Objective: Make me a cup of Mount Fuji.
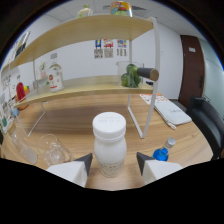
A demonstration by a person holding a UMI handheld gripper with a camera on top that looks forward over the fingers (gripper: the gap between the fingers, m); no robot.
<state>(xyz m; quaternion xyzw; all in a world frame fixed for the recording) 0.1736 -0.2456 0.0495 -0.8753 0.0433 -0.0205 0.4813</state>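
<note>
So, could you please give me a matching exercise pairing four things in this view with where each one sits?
Things:
1. white bottle
2. blue-capped bottle
3. green object
4. clear glass

Places:
A. on the wooden shelf's middle level
B. between the gripper fingers, gaps either side
C. on the table, beside one finger, opposite the blue-capped bottle
D. low beside the other finger

Pairs: 1-B, 2-D, 3-A, 4-C

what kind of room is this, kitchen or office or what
Most likely an office set up as a drinks station. A dark door and black chair stand beyond a wooden table bearing a white-framed wooden shelf rack. A white plastic bottle stands between the open gripper fingers.
</note>
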